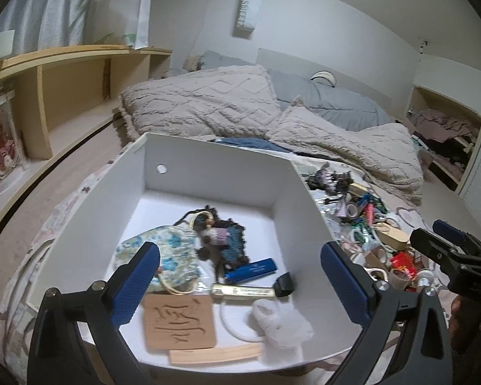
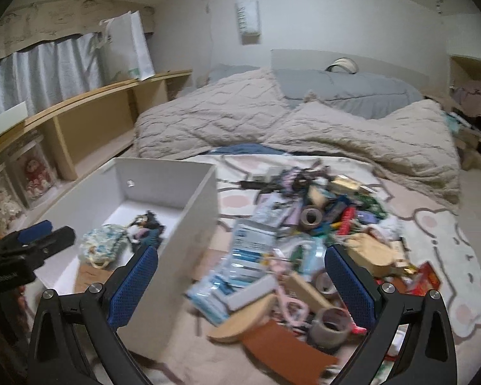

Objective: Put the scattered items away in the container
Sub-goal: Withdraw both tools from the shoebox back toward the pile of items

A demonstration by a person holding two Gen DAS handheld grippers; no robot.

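Bed (image 2: pixel 433 224); box (image 1: pixel 208 160) under L hand-held gripper (image 1: pixel 240 285).

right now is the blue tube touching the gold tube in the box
Apart. The left wrist view shows bare white floor of the box between the blue tube and the gold tube.

On the bed, the box (image 1: pixel 215 163) stands left of the heap of scattered items (image 2: pixel 304 240). In the box lie a pouch (image 1: pixel 166 250), a tube (image 1: pixel 251 269) and a card (image 1: pixel 179 320). The crumpled blanket (image 2: pixel 272 122) lies far behind; the shelf (image 2: pixel 89 118) runs along the left.

Dim, even indoor light; fisheye-bent edges; right wrist view smeared by motion blur.
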